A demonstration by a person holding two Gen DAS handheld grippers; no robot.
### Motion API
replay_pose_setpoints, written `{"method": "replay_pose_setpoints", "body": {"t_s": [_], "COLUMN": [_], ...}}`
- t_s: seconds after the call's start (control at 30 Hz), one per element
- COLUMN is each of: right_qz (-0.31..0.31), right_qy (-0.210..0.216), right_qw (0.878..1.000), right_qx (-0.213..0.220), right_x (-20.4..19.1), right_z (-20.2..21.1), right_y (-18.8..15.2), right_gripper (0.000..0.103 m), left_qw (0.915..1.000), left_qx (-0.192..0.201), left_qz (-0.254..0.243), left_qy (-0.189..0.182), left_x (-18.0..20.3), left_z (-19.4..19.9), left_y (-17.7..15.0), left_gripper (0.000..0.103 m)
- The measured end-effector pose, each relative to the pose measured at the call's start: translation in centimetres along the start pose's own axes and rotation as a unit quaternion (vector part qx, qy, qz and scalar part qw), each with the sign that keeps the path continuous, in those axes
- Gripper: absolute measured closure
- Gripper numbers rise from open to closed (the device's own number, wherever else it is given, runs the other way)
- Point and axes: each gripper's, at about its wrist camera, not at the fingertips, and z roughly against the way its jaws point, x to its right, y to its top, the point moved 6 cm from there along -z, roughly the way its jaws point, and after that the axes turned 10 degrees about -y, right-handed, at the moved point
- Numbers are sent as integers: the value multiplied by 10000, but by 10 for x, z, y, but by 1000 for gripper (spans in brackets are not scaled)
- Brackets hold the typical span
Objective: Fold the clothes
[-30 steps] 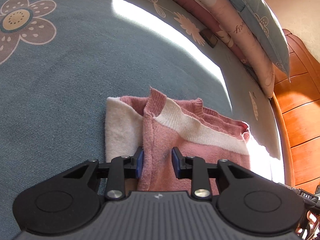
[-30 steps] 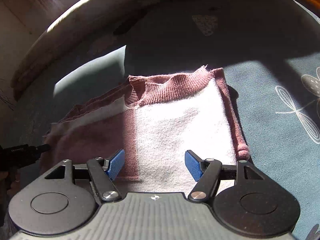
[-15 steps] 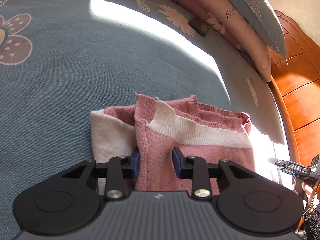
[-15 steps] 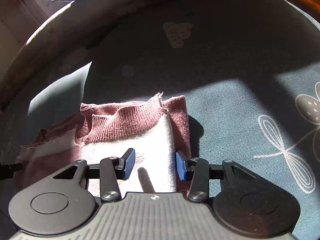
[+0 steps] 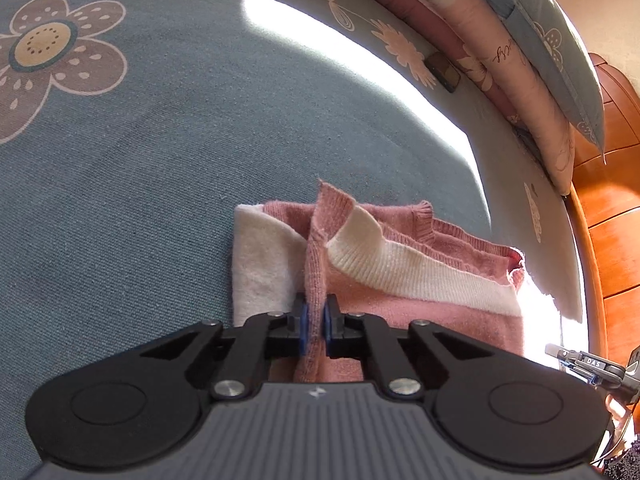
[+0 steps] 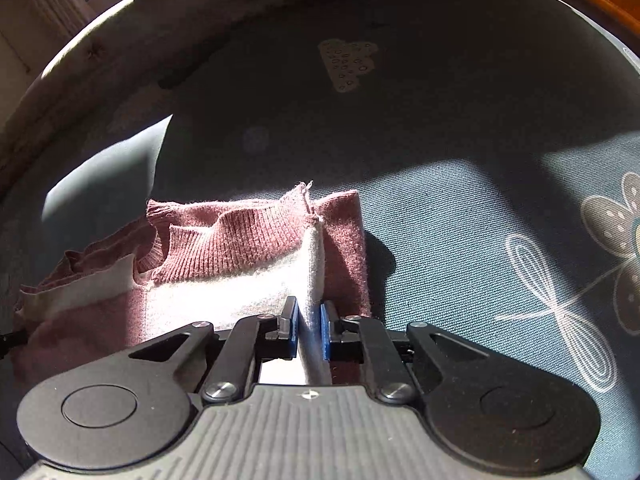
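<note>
A pink and cream knit sweater (image 5: 404, 308) lies folded on the blue bedspread (image 5: 160, 184). In the left wrist view my left gripper (image 5: 315, 314) is shut on a raised pink fold at the sweater's left part, beside the cream panel. In the right wrist view the sweater (image 6: 248, 236) shows its ribbed pink collar. My right gripper (image 6: 309, 314) is closing, and its blue pads press on a pinched cream ridge near the sweater's right edge. The tip of the right gripper (image 5: 580, 360) also shows at the lower right of the left wrist view.
The bedspread (image 6: 460, 240) carries large flower prints (image 5: 44, 52). Pillows (image 5: 532, 52) lean against a wooden headboard (image 5: 608, 240) at the far right. A small dark object (image 5: 442, 70) lies by the pillows. A bright sun patch crosses the bed.
Both grippers went from open around the fabric to pinched on it. The right gripper moved toward the sweater's right edge and lower, raising a cream ridge; the left stayed in place.
</note>
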Motion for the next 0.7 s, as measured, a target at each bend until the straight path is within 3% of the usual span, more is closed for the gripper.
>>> {"method": "replay_pose_setpoints", "body": {"t_s": [0.2,0.27,0.33,0.37,0.4,0.5,0.7], "right_qz": [266,390,510,580,640,820,1212], "right_qy": [-108,-194,-280,-303,-250,81,540], "right_qw": [9996,9989,9980,9974,9972,9965,9909], "right_qx": [68,149,256,292,280,126,-208], "right_x": [-8,-12,-18,-24,-31,-57,-107], "right_z": [18,29,43,49,54,64,67], "right_y": [-5,-8,-13,-17,-21,-39,-80], "right_gripper": [80,73,70,68,68,67,66], "left_qw": [9999,9999,9997,9991,9984,9968,9988], "left_qx": [25,37,65,84,101,86,106], "left_qz": [47,66,-61,-201,-345,-575,-212], "left_qy": [85,113,227,374,445,549,417], "left_x": [2,3,8,11,15,23,15], "left_z": [16,26,37,44,50,63,80], "left_y": [-10,-19,-30,-37,-43,-64,-107], "left_gripper": [92,92,83,72,63,62,62]}}
